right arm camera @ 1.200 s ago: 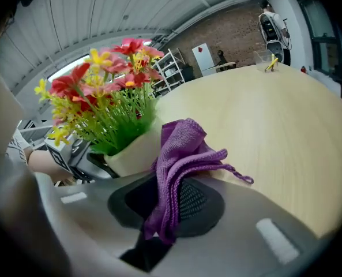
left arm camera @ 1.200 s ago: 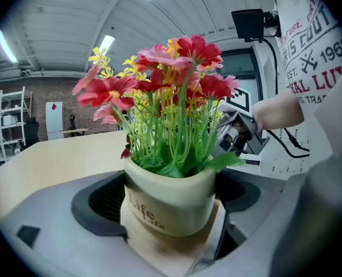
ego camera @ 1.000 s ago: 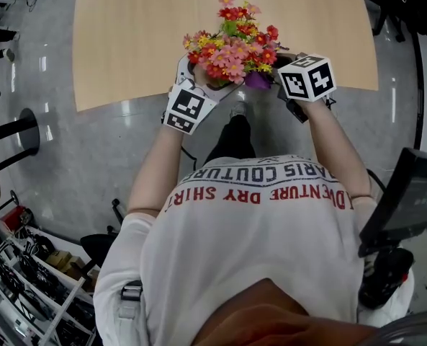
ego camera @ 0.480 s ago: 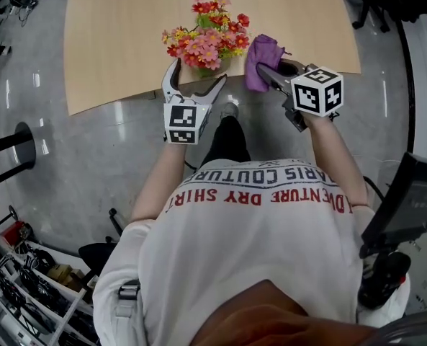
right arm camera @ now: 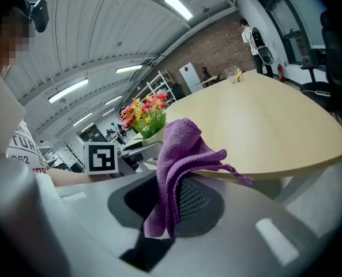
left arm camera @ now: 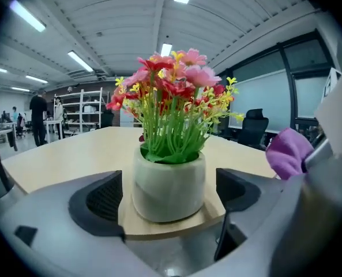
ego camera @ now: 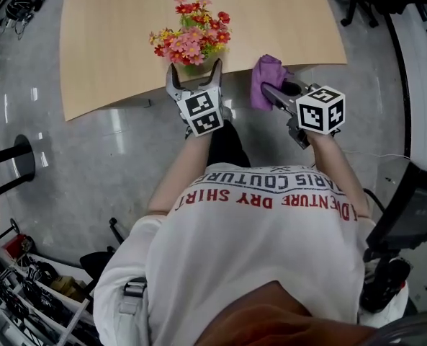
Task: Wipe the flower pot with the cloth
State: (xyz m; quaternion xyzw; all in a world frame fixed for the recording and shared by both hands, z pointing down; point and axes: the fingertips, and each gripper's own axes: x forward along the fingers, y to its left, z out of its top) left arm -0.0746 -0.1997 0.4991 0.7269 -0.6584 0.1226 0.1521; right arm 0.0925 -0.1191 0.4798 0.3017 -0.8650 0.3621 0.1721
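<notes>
A pale round flower pot [left arm camera: 169, 184] with red, pink and yellow flowers [ego camera: 190, 34] stands near the front edge of the wooden table [ego camera: 112, 42]. My left gripper [ego camera: 194, 83] is open, one jaw on each side of the pot with a small gap on both sides. In the left gripper view [left arm camera: 168, 208] the pot stands between the two dark pads [left arm camera: 101, 201]. My right gripper [ego camera: 273, 92] is to the right of the pot, shut on a purple cloth [ego camera: 266, 78]. In the right gripper view the cloth [right arm camera: 179, 160] hangs folded out of the shut jaws [right arm camera: 171, 203].
The table's curved front edge [ego camera: 148, 101] runs just under both grippers. Office chairs [ego camera: 357, 6] stand at the far right of the table. A black stand [ego camera: 19, 139] is on the floor at left, and a black device [ego camera: 407, 200] is at right.
A second ago both grippers were at the pot, the cloth against it. The right gripper has drawn the cloth off to the right. The left gripper backed off open, then came forward around the pot.
</notes>
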